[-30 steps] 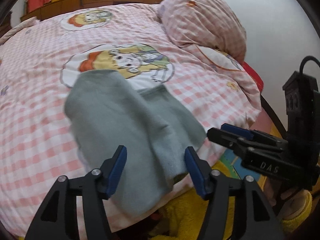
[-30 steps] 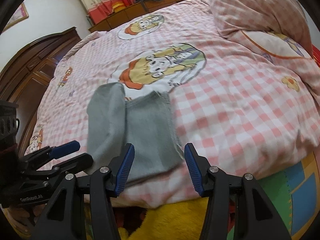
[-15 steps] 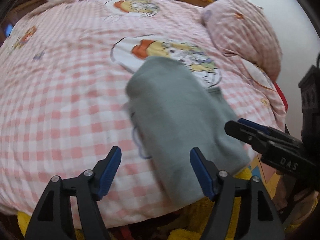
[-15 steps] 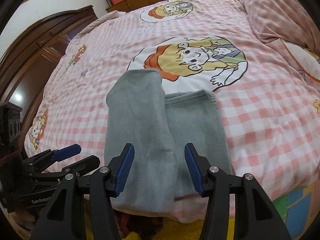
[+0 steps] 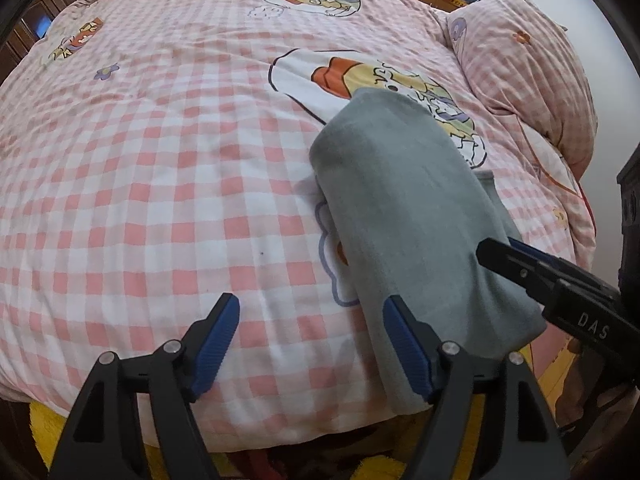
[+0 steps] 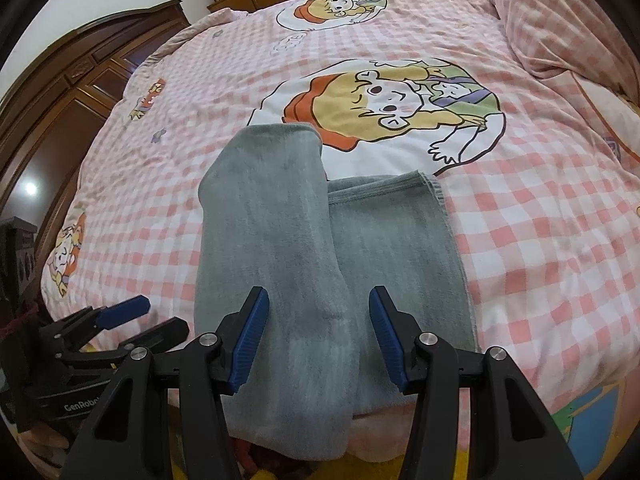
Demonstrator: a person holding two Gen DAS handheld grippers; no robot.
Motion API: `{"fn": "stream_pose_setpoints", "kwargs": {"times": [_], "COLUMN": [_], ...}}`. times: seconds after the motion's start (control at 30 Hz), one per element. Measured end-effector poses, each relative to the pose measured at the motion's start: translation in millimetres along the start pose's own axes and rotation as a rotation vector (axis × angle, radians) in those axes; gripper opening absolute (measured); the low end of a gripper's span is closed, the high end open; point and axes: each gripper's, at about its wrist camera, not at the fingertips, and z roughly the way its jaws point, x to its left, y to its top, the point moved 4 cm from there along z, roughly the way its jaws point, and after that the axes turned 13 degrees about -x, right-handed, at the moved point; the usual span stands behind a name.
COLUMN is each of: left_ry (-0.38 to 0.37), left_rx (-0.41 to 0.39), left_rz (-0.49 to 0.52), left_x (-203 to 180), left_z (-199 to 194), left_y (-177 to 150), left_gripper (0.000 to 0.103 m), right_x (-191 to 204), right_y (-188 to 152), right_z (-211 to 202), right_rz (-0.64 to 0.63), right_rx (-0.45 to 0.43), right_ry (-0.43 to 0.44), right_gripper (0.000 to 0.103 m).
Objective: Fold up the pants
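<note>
The pants' [image 6: 280,240] near end hangs past the bed's [image 6: 540,240] edge, hidden behind the right gripper [image 6: 318,336]. In the left view, that gripper's body [image 5: 592,316] runs off the frame.

Left tool [image 5: 312,344] shifted left of pants [image 5: 412,216], jaws opening

Grey pants [image 6: 280,240] on checked bedspread [image 6: 540,240] — folded lengthwise.

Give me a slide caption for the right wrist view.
Right gripper open above grey pants lying partly folded on a pink checked bed cover.
</note>
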Motion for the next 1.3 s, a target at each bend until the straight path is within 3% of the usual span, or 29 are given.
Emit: {"fn": "stream_pose_setpoints", "kwargs": {"times": [0.1,0.43,0.67,0.8,0.83,0.97,1.03,1.13,1.3], "left_ry": [-0.001,-0.012,-0.017,-0.006,-0.007,-0.015,-0.018,-0.020,-0.026], "left_rx": [0.008,0.021,0.034,0.027,0.026,0.029,0.029,0.025,0.018], "left_rz": [-0.004,-0.031,-0.053,-0.063,-0.067,-0.081,-0.084,-0.088,-0.089], "left_x": [1.2,7.2,11.1,13.7,14.0,15.7,15.8,16.2,13.0], "left_z": [2.3,5.3,6.6,5.1,5.1,6.1,5.9,4.7,2.0], "left_y": [-0.9,-4.2,-9.3,-9.6,-9.3,-9.0,-9.0,-8.3,-8.2], "left_gripper": [0.078,0.078,0.078,0.078,0.078,0.078,0.078,0.078,0.078], "right_x": [2.9,3.5,9.0,4.4,3.3,-1.2,-0.9,4.4,14.2], "right_y": [1.5,-7.9,-21.7,-21.7,-19.9,-11.3,-7.8,-2.2,8.6], "right_z": [2.3,21.3,23.9,28.3,26.2,12.7,5.6,-5.0,-25.4], "right_rz": [0.024,-0.004,-0.054,-0.020,-0.004,0.046,0.061,0.065,0.061], "right_rx": [-0.006,0.052,0.047,0.091,0.086,0.026,0.002,-0.030,-0.086], "right_ry": [0.038,-0.041,-0.038,-0.019,-0.019,-0.001,0.022,0.049,0.097], "right_gripper": [0.053,0.053,0.072,0.072,0.070,0.029,0.017,0.012,0.011]}}
